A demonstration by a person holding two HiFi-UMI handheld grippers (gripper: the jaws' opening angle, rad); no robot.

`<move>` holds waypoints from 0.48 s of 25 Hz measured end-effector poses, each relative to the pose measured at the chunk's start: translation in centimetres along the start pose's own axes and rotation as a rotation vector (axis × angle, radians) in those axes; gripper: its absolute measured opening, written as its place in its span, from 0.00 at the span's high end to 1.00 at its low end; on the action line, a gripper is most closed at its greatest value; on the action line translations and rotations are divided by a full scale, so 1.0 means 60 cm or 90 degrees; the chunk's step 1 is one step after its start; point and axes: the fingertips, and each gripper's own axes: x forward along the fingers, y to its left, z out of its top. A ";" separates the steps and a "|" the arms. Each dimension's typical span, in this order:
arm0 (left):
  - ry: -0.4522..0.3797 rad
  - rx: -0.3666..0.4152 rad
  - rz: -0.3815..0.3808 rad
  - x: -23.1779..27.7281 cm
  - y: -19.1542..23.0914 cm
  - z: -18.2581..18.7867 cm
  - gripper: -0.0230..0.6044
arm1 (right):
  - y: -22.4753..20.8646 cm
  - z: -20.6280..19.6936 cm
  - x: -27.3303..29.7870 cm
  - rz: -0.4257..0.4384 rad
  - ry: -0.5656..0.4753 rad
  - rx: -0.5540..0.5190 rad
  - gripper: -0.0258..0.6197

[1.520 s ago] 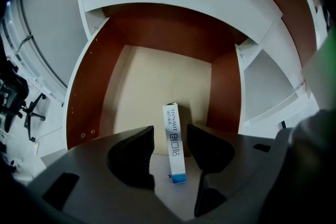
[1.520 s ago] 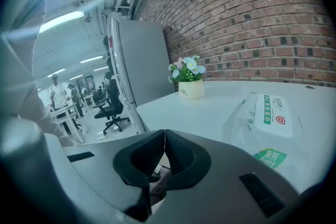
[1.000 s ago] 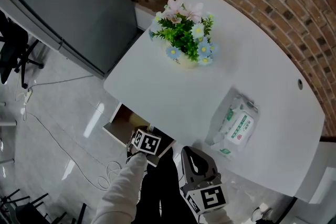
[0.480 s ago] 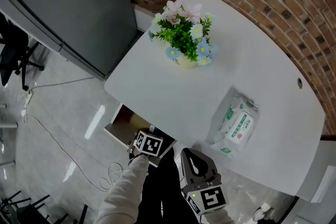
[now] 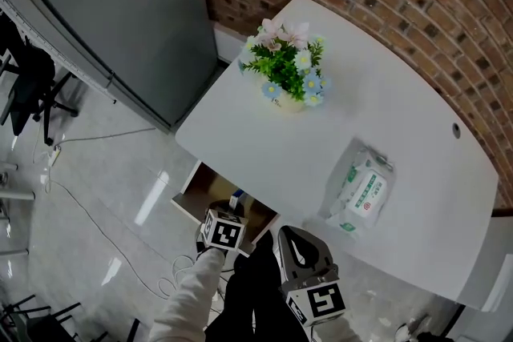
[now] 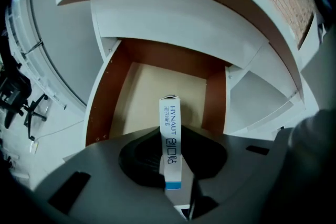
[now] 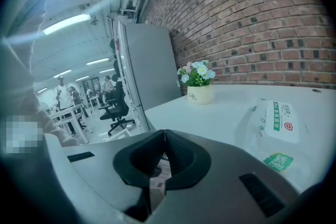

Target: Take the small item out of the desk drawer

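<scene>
- Now the left gripper (image 6: 171, 152) has just been closing its jaws, and the box (image 6: 169, 115) is between them.
- The pads press on the box from both sides.
- The box is thin and white with a blue end, and its top pokes out past the jaw tips.
- The open drawer (image 6: 149, 84) lies beyond these jaws, under the desk (image 6: 173, 13).
- The right gripper (image 7: 164, 136) has its jaws pressed together with nothing in them.
- Ahead of those jaws sit the wipes (image 7: 278, 123) and, farther off, the flowers (image 7: 198, 78).
</scene>
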 end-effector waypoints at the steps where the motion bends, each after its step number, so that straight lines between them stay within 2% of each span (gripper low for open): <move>1: -0.009 0.000 0.002 -0.013 0.001 0.005 0.82 | 0.003 0.003 -0.002 0.000 -0.003 -0.001 0.92; 12: -0.076 0.011 0.005 -0.125 -0.016 0.015 0.82 | 0.022 0.030 -0.042 -0.019 -0.036 -0.007 0.92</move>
